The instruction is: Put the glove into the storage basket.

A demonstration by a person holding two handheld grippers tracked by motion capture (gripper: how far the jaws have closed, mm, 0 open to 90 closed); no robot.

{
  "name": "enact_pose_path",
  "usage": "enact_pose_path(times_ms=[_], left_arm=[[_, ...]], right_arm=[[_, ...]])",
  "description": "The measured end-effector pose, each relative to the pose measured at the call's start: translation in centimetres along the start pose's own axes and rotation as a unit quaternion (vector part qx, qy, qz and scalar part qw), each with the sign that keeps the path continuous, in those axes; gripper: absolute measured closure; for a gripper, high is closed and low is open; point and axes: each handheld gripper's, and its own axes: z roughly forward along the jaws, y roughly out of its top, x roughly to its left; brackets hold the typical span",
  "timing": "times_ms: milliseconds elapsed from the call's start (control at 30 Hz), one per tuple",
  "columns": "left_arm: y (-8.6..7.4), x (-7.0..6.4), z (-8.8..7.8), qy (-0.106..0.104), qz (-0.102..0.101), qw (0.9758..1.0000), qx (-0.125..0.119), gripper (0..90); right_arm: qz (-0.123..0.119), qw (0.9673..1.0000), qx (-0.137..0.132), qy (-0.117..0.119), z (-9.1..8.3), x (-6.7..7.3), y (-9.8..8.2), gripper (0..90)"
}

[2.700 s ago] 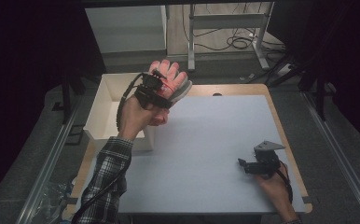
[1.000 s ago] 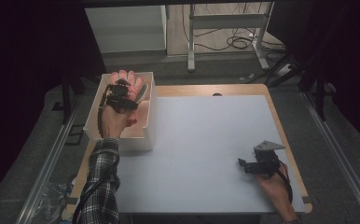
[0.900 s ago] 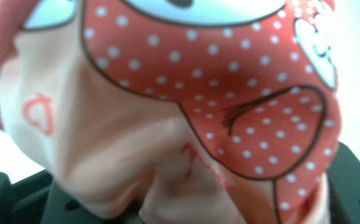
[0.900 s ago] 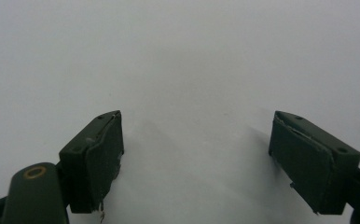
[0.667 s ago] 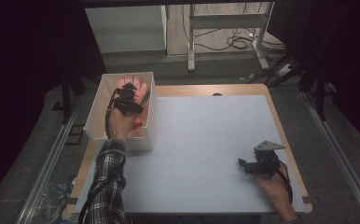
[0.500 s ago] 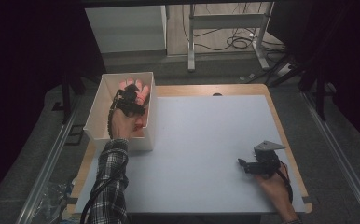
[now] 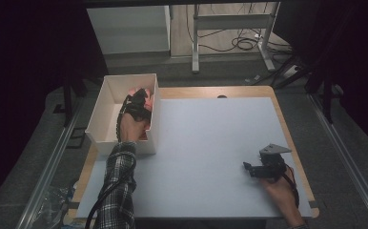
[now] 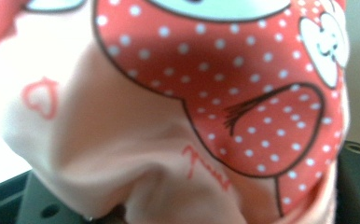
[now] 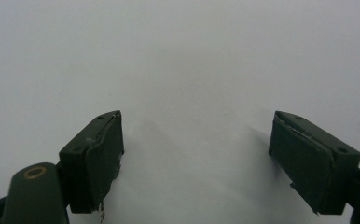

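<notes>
My L gripper is down inside the white box, jaws just been opening w/ the pink dotted cloth between them, release underway; cloth is in the box; R gripper spread, empty, resting on table; left: let go fully, withdraw.

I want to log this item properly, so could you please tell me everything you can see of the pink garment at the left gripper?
The pink garment is a soft, crumpled piece of pale pink cloth, printed with a red white-dotted patch, a small red heart outline and red lettering. It lies bunched inside the white box at the table's far left corner, right at the left gripper, whose jaws have just been opening with the cloth between them. Whether the pads press it is hidden.
</notes>
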Motion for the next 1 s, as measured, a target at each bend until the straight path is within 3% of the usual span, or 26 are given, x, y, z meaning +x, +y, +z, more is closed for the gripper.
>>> enact_pose_path(times_ms=[333,600,700,1000], left_arm=[[-0.3,0.6,0.0,-0.014,0.001,0.9999,-0.003,16.8],[-0.6,0.7,-1.0,-0.018,0.004,0.9997,-0.017,12.8],[-0.8,0.8,-1.2,-0.029,-0.001,0.9993,-0.025,11.3],[-1.0,0.9,-2.7,-0.035,0.009,0.9986,-0.039,9.0]], right_arm=[[0.000,1.0000,0.000,0.000,0.0,0.0,0.0,18.2],[0.000,1.0000,0.000,0.000,0.0,0.0,0.0,18.2],[0.000,1.0000,0.000,0.000,0.0,0.0,0.0,18.2],[0.000,1.0000,0.000,0.000,0.0,0.0,0.0,18.2]])
